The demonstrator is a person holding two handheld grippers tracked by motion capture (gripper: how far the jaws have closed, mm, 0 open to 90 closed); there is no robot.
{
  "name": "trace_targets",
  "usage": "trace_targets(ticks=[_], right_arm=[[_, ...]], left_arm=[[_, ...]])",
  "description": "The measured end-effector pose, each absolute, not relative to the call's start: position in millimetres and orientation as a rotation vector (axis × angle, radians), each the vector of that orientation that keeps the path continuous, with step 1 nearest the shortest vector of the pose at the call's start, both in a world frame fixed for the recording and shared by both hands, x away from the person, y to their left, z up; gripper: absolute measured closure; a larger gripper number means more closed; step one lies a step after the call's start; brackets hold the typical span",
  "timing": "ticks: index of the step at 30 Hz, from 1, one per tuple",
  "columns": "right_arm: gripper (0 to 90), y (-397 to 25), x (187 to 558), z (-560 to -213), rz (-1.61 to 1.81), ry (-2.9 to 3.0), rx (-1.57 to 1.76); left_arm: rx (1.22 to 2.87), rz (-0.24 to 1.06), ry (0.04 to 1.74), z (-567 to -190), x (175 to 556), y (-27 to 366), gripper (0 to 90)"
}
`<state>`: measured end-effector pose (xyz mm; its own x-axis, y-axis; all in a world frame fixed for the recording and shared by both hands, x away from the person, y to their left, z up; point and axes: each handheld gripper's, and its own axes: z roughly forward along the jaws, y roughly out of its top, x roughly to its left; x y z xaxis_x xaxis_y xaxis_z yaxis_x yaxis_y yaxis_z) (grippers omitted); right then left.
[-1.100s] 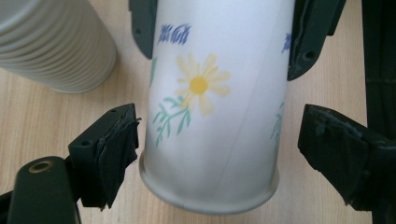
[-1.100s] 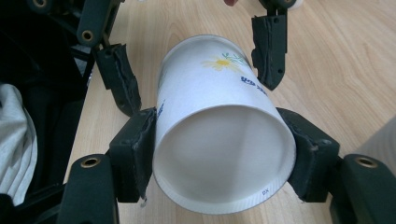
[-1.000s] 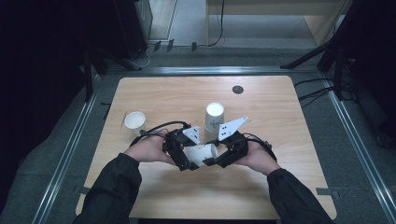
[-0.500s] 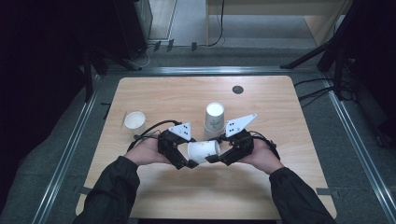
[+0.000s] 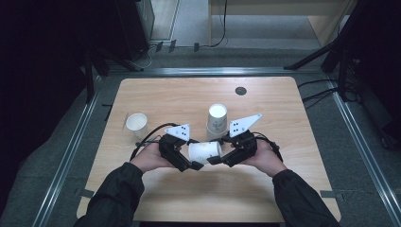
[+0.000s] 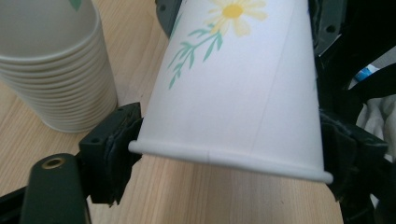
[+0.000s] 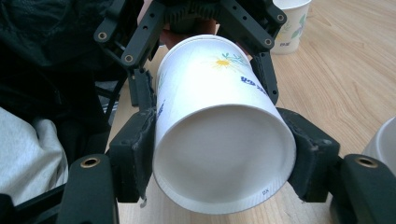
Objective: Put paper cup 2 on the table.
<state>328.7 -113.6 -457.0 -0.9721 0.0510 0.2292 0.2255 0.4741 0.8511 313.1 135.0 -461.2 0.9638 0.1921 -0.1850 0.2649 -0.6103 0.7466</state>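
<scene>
stack of cups (image 5: 216, 121): upside down, mid-table, flower print
single cup (image 5: 136, 124): upright, off to the left, open mouth up
table (image 5: 156, 94): light wood
dark disc (image 5: 240, 91): far edge

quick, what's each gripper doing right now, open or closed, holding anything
Left gripper: closed on the rim end of the paper cup, which lies sideways between the two hands.
Right gripper: closed on the base end of the same paper cup.

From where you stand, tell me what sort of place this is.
Probably a lab or recording workspace, not a home. A bare wooden table stands inside a metal floor frame, cables trail across the grey floor, and the props are only paper cups: a stack and a single cup.
</scene>
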Motion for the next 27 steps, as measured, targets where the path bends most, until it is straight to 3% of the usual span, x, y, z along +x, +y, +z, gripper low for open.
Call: trace_targets(ticks=[12,17,27], right_arm=[[34.4,-112.8,329.6,-459.8,-1.485,-2.538,-0.245],[26.5,-112.3,328.9,-460.5,-1.480,-2.546,-0.247],[25.8,-110.6,330.4,-467.1,-1.408,-2.624,-0.270]], left_arm=[[2.263,-0.109,0.308,-462.9,313.9,135.7,24.6],[2.263,-0.100,0.324,-459.5,314.8,140.6,25.4],[2.392,-0.033,0.317,-440.5,316.2,144.0,25.3]])
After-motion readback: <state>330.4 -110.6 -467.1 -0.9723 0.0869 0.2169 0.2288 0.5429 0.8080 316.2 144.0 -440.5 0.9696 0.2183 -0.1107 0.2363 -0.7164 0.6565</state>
